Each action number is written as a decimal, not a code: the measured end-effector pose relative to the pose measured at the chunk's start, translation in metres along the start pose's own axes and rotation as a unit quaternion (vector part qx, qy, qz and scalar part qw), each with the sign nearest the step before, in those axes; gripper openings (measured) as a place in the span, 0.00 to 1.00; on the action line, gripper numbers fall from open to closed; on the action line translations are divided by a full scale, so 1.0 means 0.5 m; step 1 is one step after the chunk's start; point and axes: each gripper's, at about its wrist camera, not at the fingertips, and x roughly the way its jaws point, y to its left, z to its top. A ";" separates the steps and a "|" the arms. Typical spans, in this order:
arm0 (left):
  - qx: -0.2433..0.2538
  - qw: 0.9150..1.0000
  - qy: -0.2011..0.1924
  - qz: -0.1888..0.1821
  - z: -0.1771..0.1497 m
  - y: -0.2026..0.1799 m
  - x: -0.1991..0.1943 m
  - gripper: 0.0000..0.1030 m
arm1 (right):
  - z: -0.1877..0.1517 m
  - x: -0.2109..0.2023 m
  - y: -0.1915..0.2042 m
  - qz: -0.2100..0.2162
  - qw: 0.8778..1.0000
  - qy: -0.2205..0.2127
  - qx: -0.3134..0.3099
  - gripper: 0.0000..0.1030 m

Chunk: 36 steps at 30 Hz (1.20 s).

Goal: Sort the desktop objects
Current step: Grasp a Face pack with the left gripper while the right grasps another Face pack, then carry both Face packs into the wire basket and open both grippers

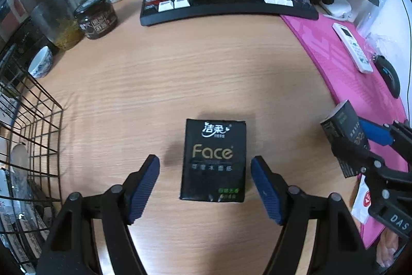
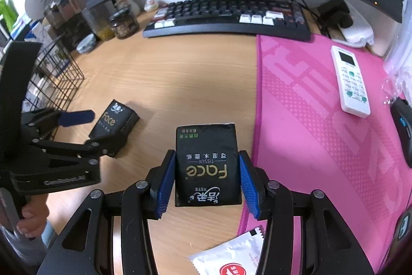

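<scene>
Black tissue pack (image 2: 207,164) sits clamped between my right gripper (image 2: 206,178) pads, lifted above the desk (image 2: 180,84) edge of the pink mat (image 2: 309,107). My left gripper (image 1: 204,187) is spread wide around a second pack (image 1: 213,159) lying flat, not touching it. Wire basket (image 1: 38,135) at left; neither pack is in it yet. Sorting looks barely started.

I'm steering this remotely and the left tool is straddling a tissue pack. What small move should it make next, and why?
Probably close the left tool on the flat tissue pack. Its blue pads sit open on either side of the pack, which lies on the desk, not yet gripped. The right tool already holds its own tissue pack, and the wire basket is at left.
</scene>
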 end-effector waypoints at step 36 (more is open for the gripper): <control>-0.171 0.972 -0.108 0.119 -0.200 0.466 -0.381 0.51 | 0.093 -0.132 0.630 0.165 0.964 -0.066 -0.199 0.46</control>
